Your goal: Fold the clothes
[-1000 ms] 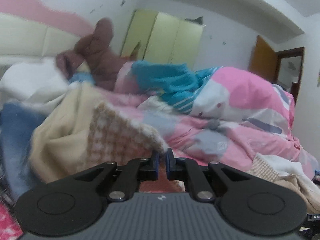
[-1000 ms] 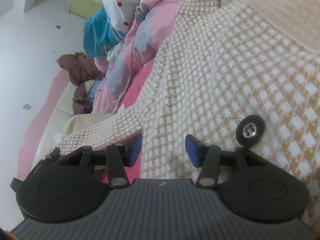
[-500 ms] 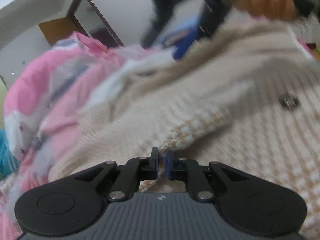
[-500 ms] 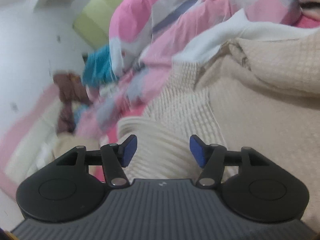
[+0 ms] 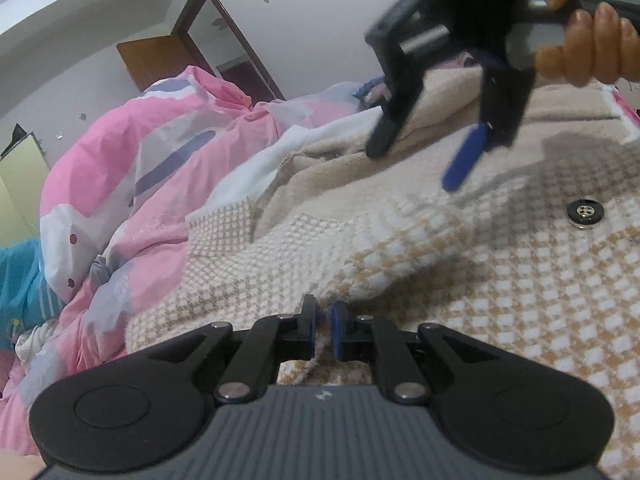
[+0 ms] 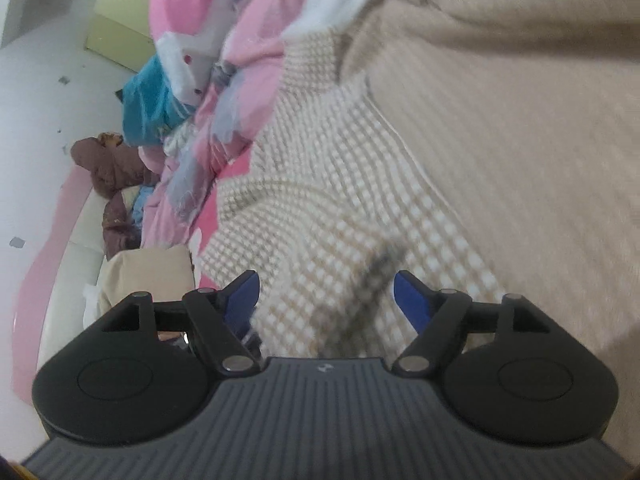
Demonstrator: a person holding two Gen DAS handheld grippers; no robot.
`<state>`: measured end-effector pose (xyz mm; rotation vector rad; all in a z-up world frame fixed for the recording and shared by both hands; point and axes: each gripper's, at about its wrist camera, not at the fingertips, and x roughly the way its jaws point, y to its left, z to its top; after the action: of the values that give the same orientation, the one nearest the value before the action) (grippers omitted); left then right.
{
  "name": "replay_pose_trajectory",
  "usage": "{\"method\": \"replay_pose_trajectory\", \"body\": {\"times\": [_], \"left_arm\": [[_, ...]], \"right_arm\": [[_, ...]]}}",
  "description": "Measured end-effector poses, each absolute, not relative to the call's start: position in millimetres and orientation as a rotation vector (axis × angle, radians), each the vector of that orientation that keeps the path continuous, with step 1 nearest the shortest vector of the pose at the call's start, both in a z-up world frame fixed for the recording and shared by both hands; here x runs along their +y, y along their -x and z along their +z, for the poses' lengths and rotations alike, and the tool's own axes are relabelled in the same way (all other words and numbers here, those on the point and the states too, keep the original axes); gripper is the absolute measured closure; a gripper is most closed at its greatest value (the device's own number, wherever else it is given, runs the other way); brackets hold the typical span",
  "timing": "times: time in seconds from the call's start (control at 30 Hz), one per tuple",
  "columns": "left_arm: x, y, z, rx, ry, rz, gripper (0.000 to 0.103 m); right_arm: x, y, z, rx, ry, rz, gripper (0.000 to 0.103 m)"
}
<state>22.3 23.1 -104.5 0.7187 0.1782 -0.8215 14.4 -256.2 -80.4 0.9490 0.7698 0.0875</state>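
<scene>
My left gripper (image 5: 322,326) is pinched almost shut on a raised fold of the beige-and-white checked knit cardigan (image 5: 500,280), the blue pads nearly meeting with cloth between them. My right gripper (image 6: 325,298) hangs above the same cardigan with its jaws spread wide and nothing between them; from the left view it (image 5: 420,156) appears at upper right, held by my hand (image 5: 592,52), fingers pointing down at the cloth.

The cardigan lies spread over the bed in front of both tools. In the left view its checked front runs from the near fold away toward the right, where a round black button (image 5: 585,213) with a metal rim sits face up. A plain cream knit panel (image 6: 520,140) adjoins the checked part.

Beside the cardigan on the left is a rumpled pink, white and grey quilt (image 5: 132,184), touching its edge. Further off lie a teal garment (image 6: 148,104) and a brown plush toy (image 6: 108,160) against the wall. A brown wooden door (image 5: 152,60) stands beyond the quilt. I can read no writing or labels.
</scene>
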Motion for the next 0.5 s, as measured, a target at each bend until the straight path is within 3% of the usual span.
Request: {"method": "replay_pose_trajectory", "body": {"times": [0.13, 0.2, 0.27, 0.3, 0.37, 0.5], "left_arm": [[32.9, -25.1, -95.7, 0.165, -0.648, -0.795, 0.094], [40.4, -27.0, -88.8, 0.155, -0.6, -0.775, 0.094], [48.0, -28.9, -81.9, 0.145, -0.552, -0.755, 0.095], [51.8, -29.9, -78.5, 0.14, -0.528, -0.745, 0.095], [59.3, -31.7, -71.6, 0.13, -0.481, -0.724, 0.095], [110.5, -41.2, -59.6, 0.158, -0.288, -0.599, 0.095]], "right_arm": [[-242.6, -31.8, -90.0, 0.824, -0.964, 0.101, 0.029], [-235.2, -42.4, -91.8, 0.834, -0.956, 0.103, 0.04], [-228.8, -49.9, -87.5, 0.826, -0.945, 0.113, 0.076], [-223.8, -53.9, -77.8, 0.807, -0.923, 0.133, 0.083], [-210.7, -63.5, -51.4, 0.759, -0.853, 0.176, 0.09], [-159.6, -100.4, 20.8, 0.666, -0.678, 0.313, 0.093]]}}
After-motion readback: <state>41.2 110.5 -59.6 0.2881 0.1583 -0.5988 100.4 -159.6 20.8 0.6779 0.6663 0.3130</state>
